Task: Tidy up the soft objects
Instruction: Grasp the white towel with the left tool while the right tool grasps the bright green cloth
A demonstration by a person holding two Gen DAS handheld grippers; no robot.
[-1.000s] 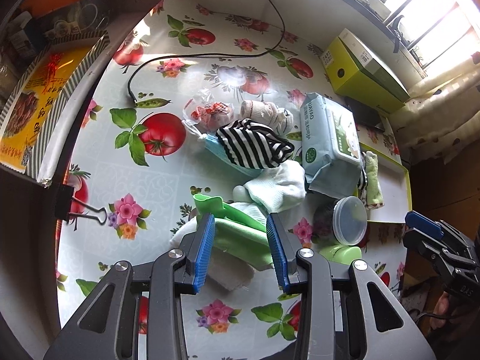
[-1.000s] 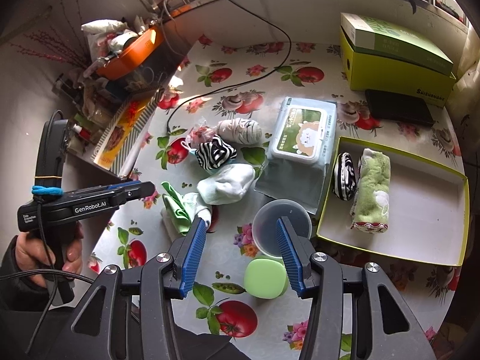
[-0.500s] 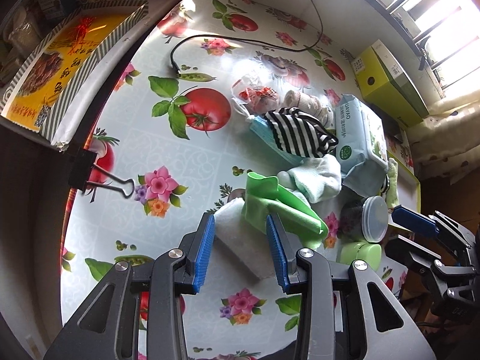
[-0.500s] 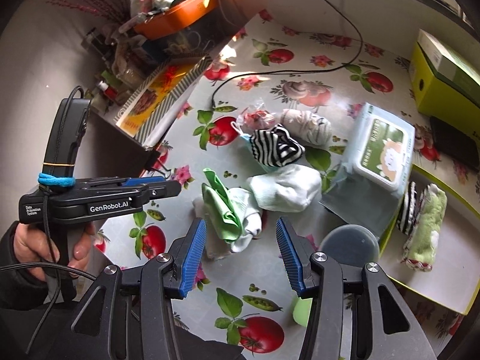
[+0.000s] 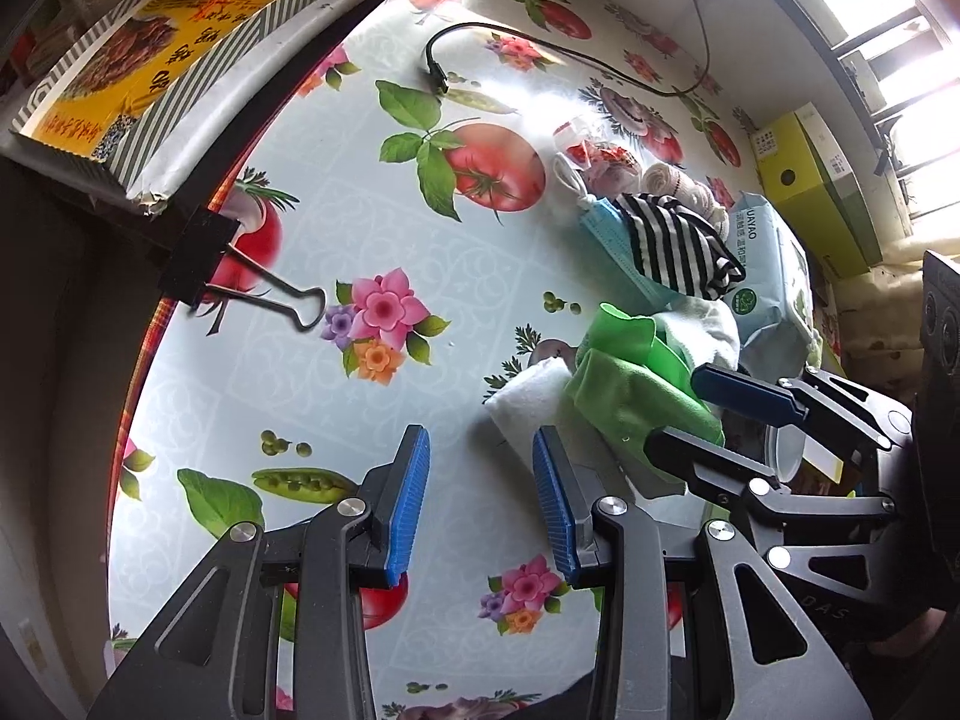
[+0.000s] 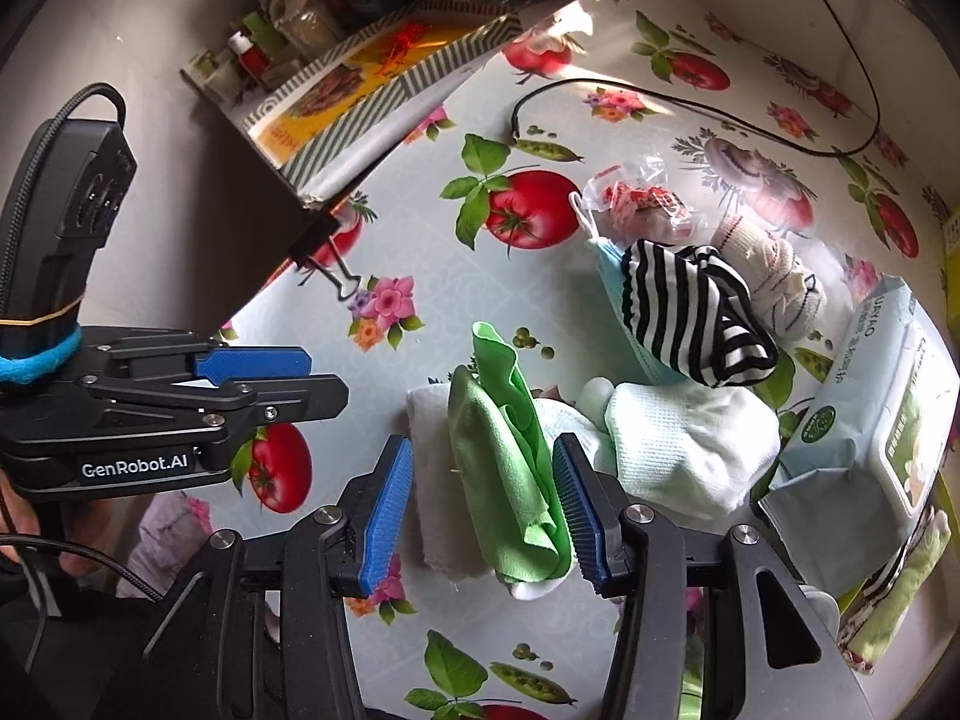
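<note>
A green cloth lies on a folded white towel on the flowered table. My right gripper is open and straddles both, fingers on either side. It also shows in the left wrist view over the green cloth. My left gripper is open and empty over bare tablecloth, left of the white towel. A striped sock, a pale knit cloth and a cream rolled sock lie beyond.
A wet-wipes pack lies at the right, with a blue face mask and a plastic bag behind. A binder clip grips the table's left edge. A black cable runs across the back.
My right gripper moved left and down over the green cloth and white towel. My left gripper drew back to the left, off the cloths, and now faces bare tablecloth.
</note>
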